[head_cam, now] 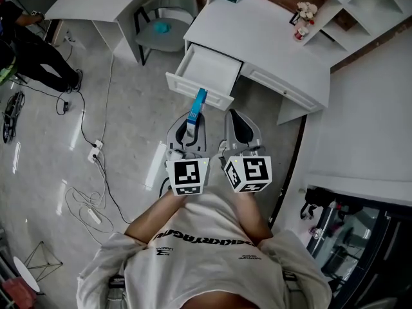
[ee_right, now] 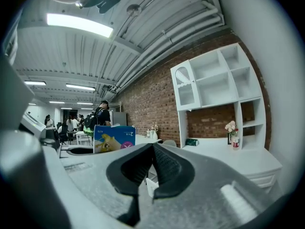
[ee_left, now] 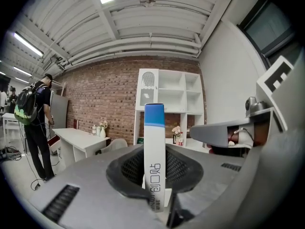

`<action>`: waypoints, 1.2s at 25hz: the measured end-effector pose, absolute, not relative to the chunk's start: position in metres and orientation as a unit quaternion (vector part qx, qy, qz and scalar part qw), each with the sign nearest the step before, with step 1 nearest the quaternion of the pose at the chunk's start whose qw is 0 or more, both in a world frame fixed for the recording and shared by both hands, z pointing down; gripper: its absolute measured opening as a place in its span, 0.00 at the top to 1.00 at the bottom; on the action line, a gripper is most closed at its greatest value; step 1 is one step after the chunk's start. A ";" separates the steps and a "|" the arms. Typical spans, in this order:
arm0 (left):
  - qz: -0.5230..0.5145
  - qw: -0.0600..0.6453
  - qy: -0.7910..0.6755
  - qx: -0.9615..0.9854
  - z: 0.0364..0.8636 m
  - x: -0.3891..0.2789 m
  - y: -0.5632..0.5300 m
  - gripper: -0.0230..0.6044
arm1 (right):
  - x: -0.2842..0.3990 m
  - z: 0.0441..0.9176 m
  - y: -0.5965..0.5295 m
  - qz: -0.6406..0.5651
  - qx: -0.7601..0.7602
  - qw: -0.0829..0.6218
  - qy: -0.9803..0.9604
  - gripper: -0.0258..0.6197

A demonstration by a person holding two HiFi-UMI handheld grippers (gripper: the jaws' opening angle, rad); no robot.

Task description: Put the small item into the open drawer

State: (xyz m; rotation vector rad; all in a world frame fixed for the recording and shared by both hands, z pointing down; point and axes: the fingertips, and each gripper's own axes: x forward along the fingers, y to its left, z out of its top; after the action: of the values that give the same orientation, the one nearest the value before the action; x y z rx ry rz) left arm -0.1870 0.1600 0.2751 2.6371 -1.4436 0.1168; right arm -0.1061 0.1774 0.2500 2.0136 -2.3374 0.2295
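The left claw gripped a slim blue-and-white box that pointed toward 12 o'clock at the open drawer of the white surface. The right claw was just beside it at 3 o'clock. A grey chair stood at the drawer's 11 o'clock, and a power strip lay on the floor at the claws' 9 o'clock.

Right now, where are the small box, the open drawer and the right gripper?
small box [ee_left: 154, 149]: left gripper view, its white printed face between the jaws.
open drawer [head_cam: 183, 84]: head view, its front panel.
right gripper [ee_right: 153, 148]: right gripper view, where its closed pads meet.
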 end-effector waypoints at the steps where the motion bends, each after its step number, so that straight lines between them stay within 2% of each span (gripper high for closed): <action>1: 0.036 0.067 -0.484 0.872 0.276 -0.180 0.152 0.86 | -0.097 0.251 0.169 0.074 0.647 0.022 -0.758 0.96; 20: 0.076 0.089 -0.577 0.808 0.293 0.008 -0.027 0.86 | 0.088 0.259 -0.023 0.090 0.550 0.034 -0.829 0.96; 30: 0.114 0.139 -0.604 0.777 0.346 0.049 -0.085 0.86 | 0.142 0.311 -0.088 0.131 0.529 0.056 -0.837 0.96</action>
State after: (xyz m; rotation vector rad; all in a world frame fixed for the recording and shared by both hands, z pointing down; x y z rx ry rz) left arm 0.0487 -0.0849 0.3460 2.2446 -1.7452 0.3287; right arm 0.1419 -0.0881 0.3115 1.6043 -2.5383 0.3983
